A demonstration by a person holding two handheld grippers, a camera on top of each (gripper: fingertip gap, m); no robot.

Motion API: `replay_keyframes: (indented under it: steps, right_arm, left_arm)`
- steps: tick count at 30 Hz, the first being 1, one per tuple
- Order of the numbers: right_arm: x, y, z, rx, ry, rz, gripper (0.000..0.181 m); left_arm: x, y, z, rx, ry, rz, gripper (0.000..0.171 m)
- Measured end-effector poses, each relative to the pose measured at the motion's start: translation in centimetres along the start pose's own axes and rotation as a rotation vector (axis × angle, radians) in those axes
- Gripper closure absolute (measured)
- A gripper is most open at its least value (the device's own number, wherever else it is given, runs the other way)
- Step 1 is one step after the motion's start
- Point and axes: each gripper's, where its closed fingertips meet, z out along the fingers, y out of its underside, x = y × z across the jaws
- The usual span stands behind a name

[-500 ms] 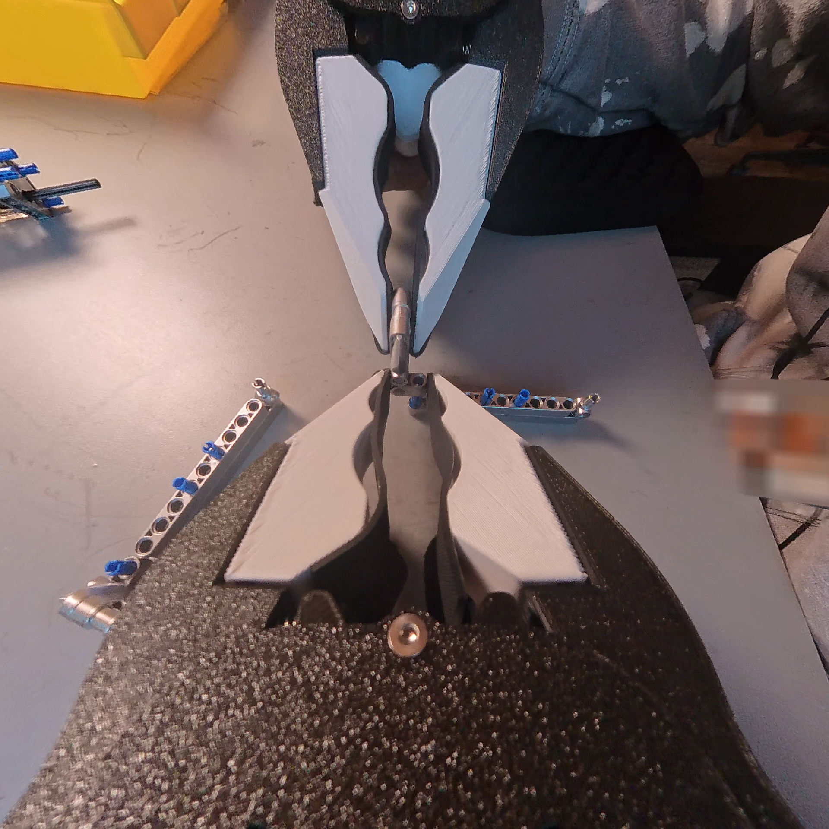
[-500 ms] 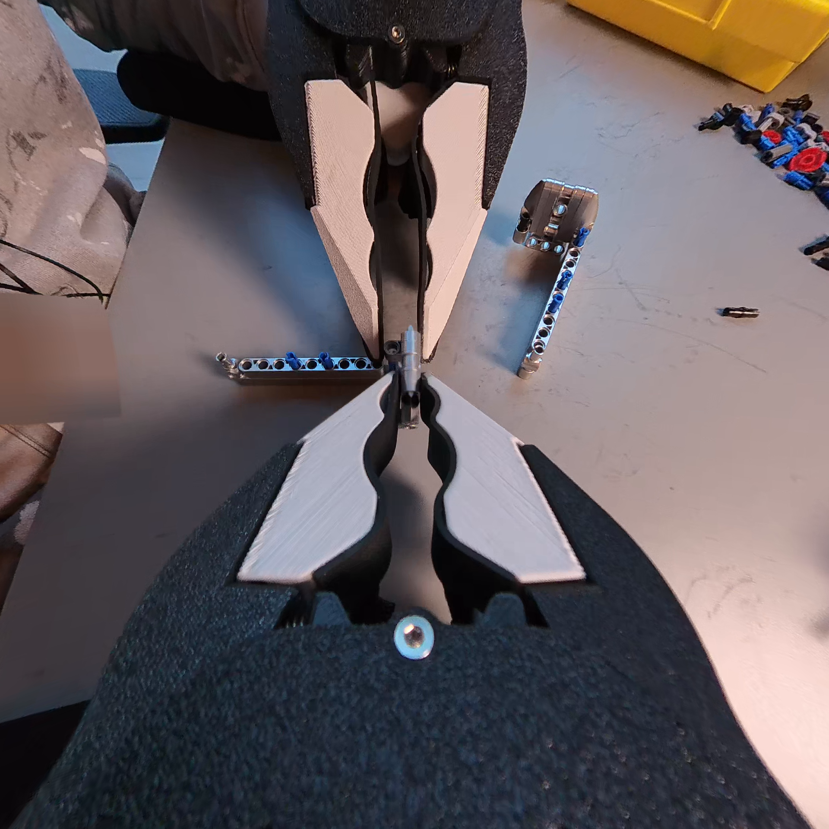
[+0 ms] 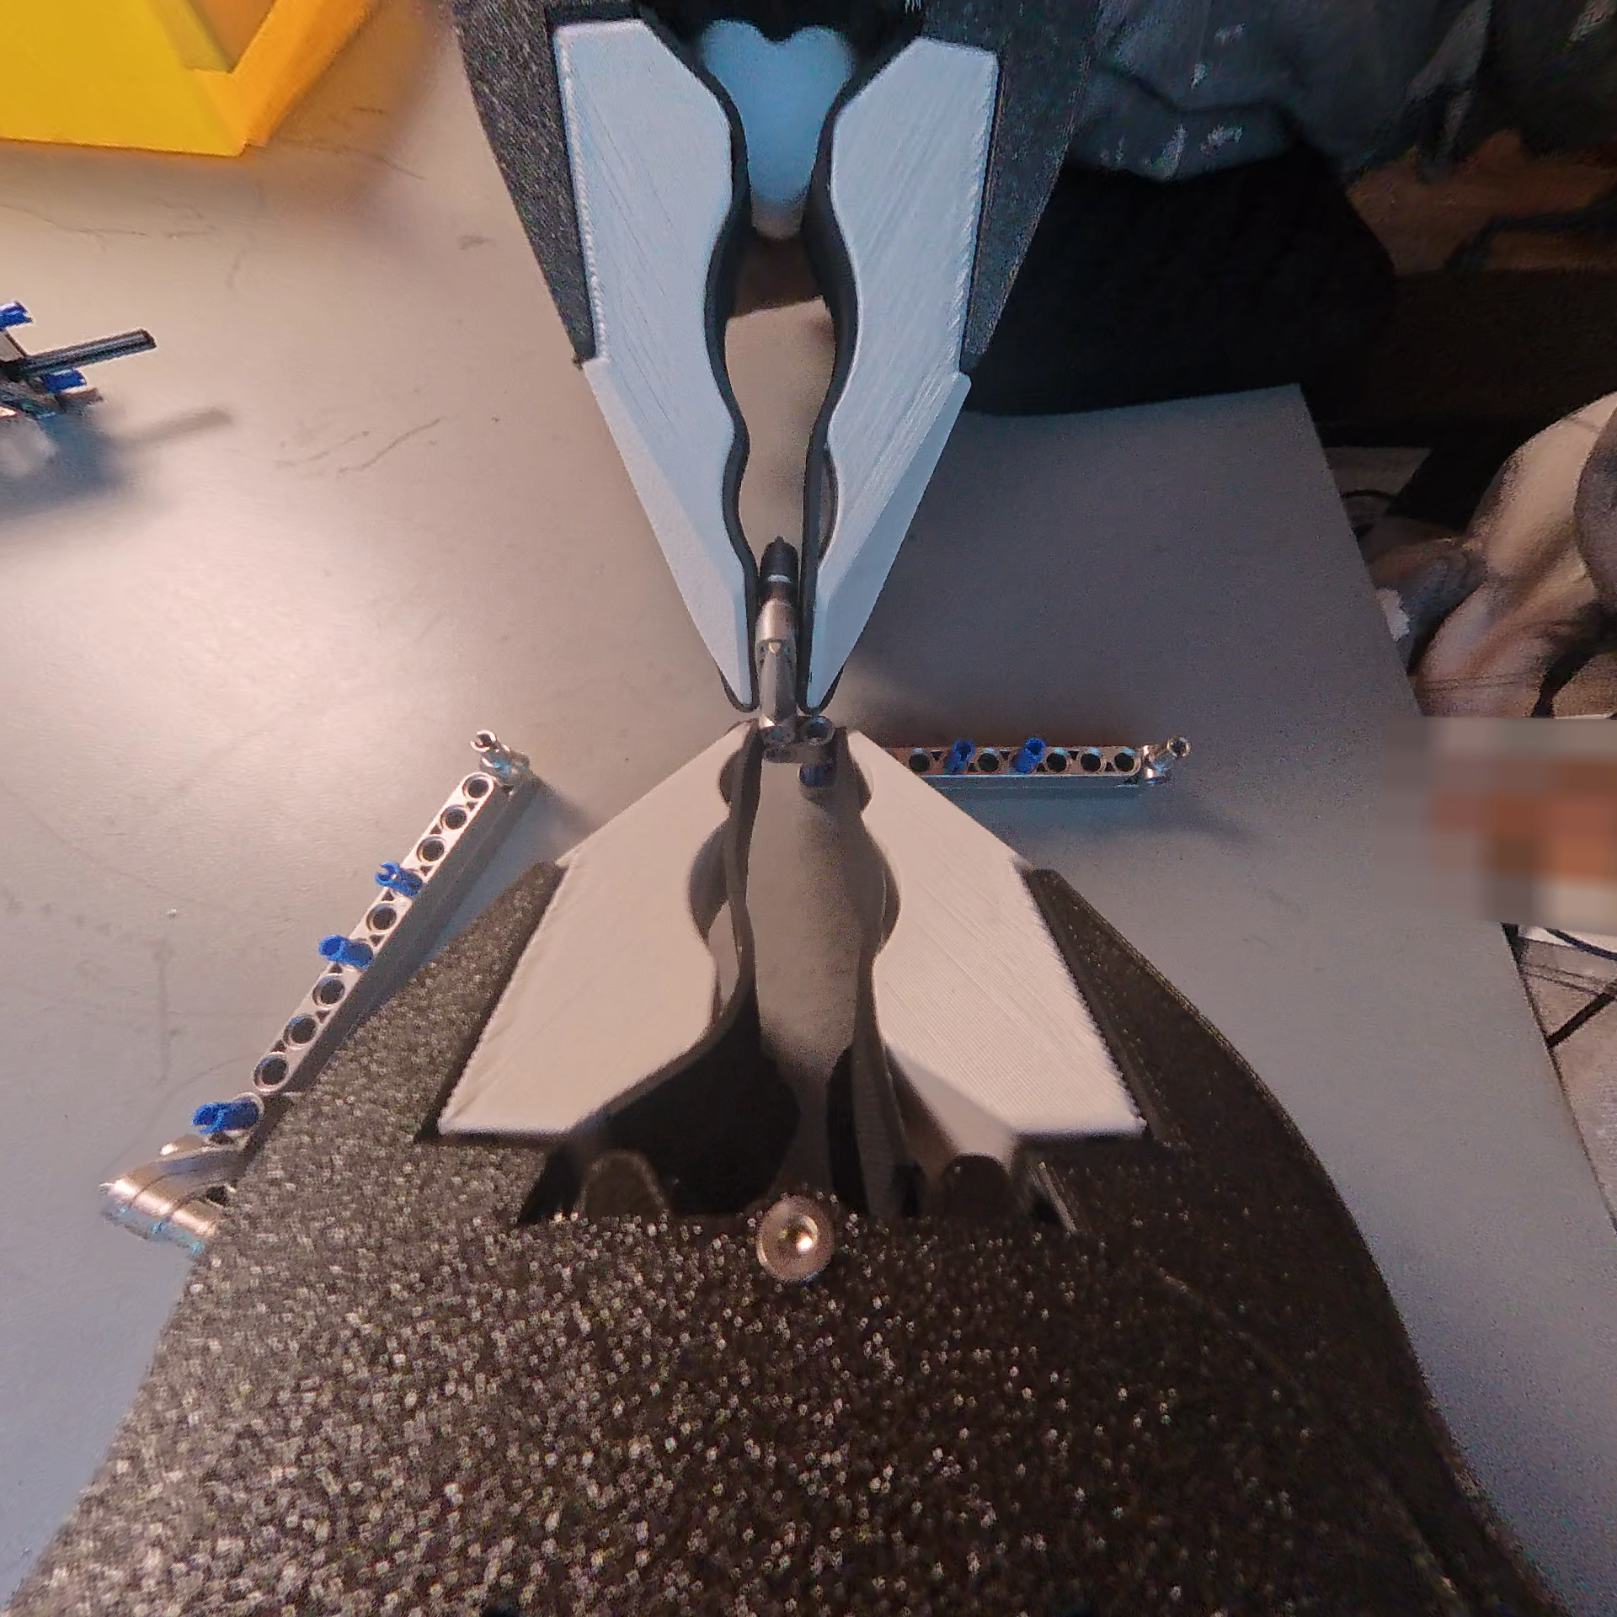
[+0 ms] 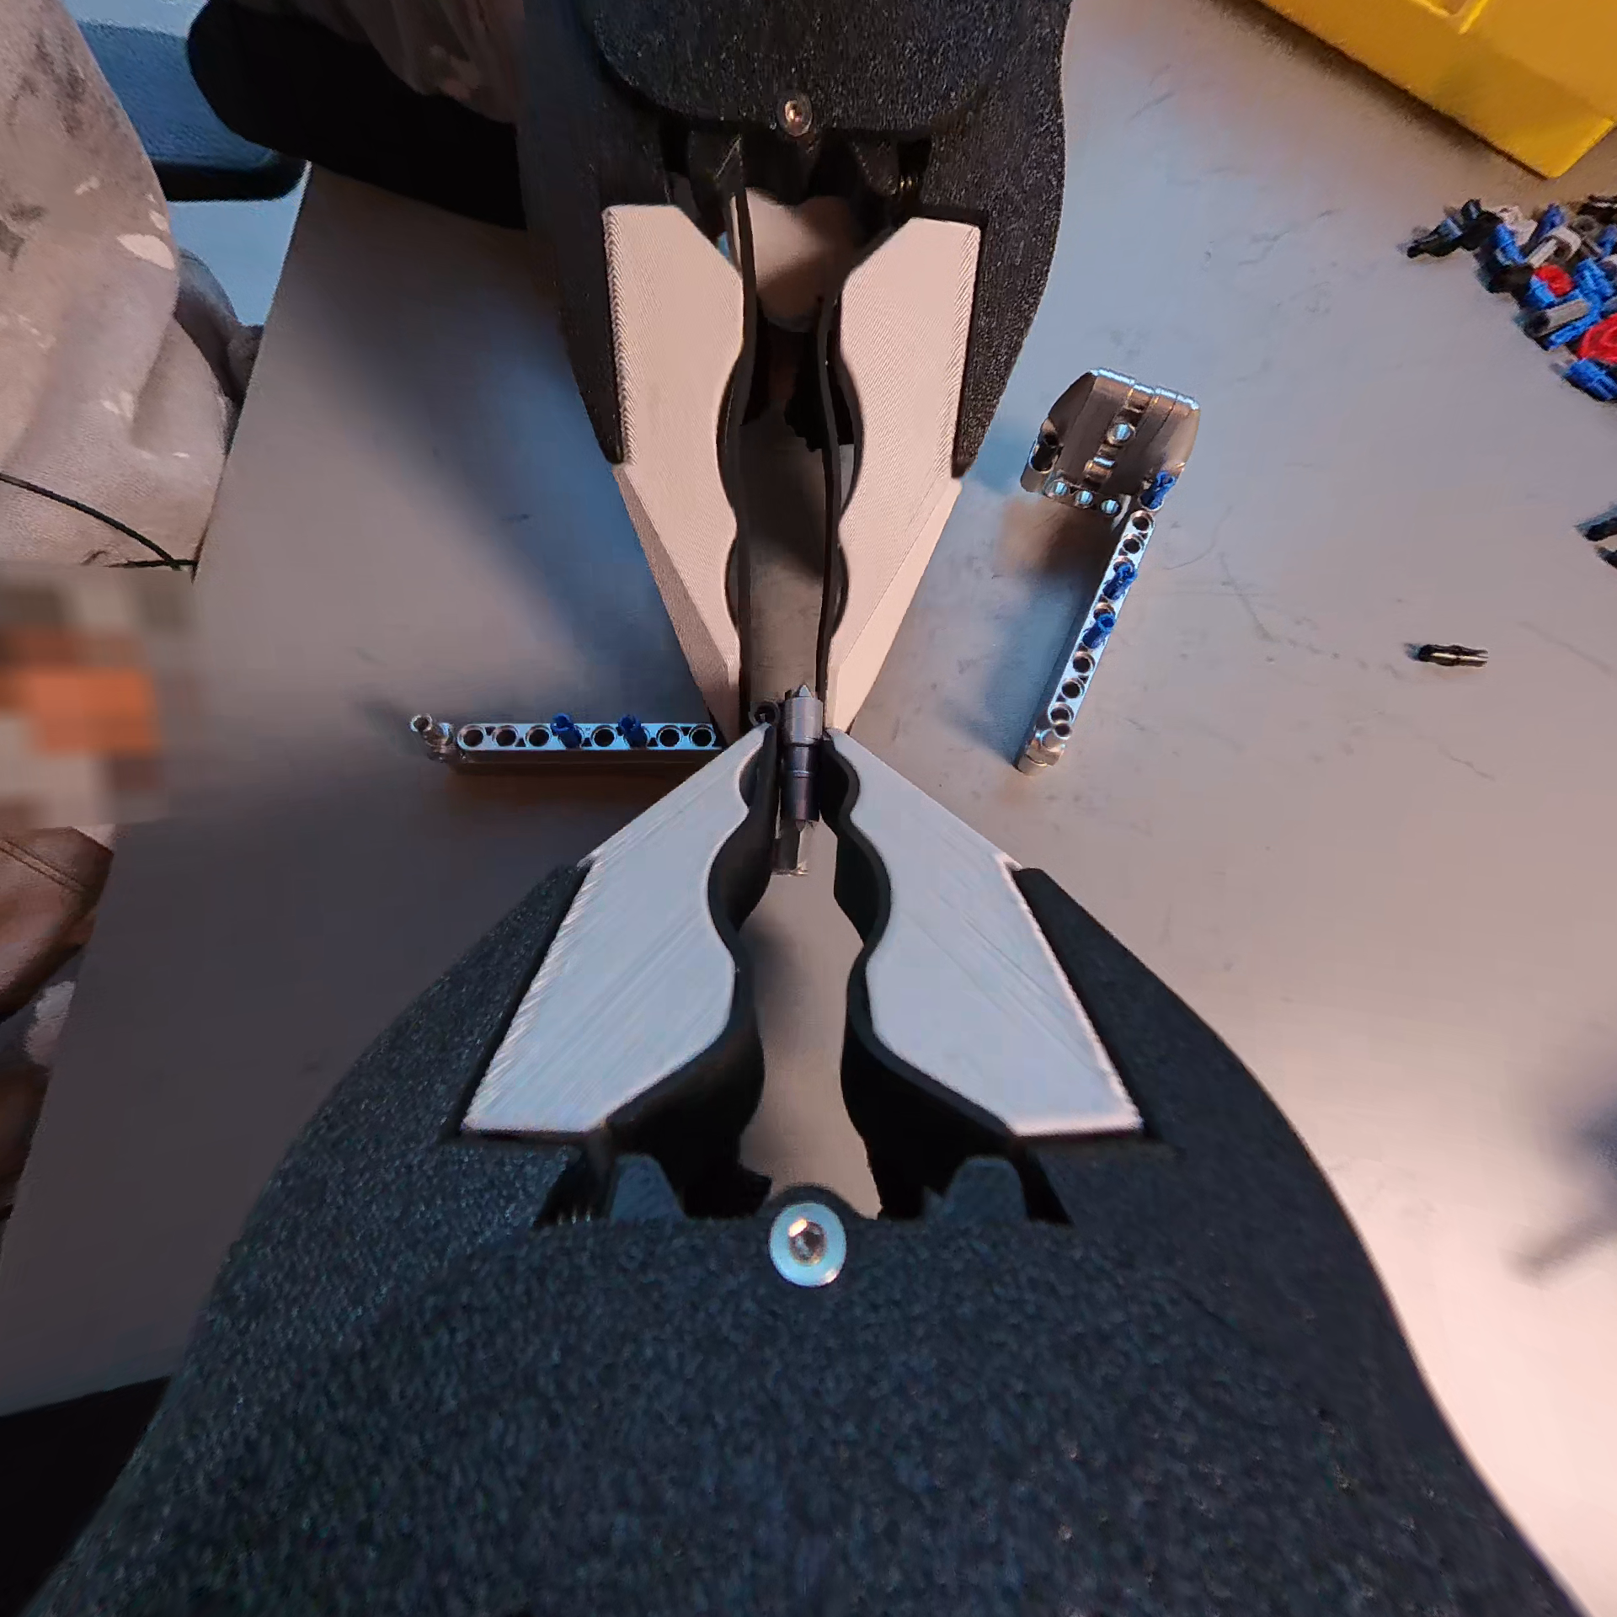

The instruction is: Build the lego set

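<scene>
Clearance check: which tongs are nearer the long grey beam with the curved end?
Left. The beam lies alongside the left tongs; the right tongs sit across, farther off.

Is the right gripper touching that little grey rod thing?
Touching. The right wrist view shows the right gripper with its jaws shut on the grey rod, no gap on either side.

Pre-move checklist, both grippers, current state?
1. Right gripper shut on grey pin: ok.
2. Left gripper shut on small holed connector: ok.
3. Pin tip meets the connector: ok; seated in a hole: cannot tell.
4. Grippers in line, tip to tip: ok.
5. Short grey beam lies on the table just behind the tips; whether it is clear of them: cannot tell.
</scene>
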Motion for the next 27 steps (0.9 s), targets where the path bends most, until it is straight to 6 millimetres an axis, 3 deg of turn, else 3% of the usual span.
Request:
replay_keyframes:
  steps: [16, 27]
  right_arm:
    - [-0.7, -0.2, 0.4, -0.210, -0.008, -0.090, 0.176]
    - [-1.6, -0.4, 1.3, -0.237, -0.002, -0.108, 0.176]
  left_arm:
    - [0.6, 0.4, -0.1, -0.012, 0.005, -0.001, 0.157]
    - [1.4, 1.4, 0.1, -0.068, 0.000, 0.062, 0.156]
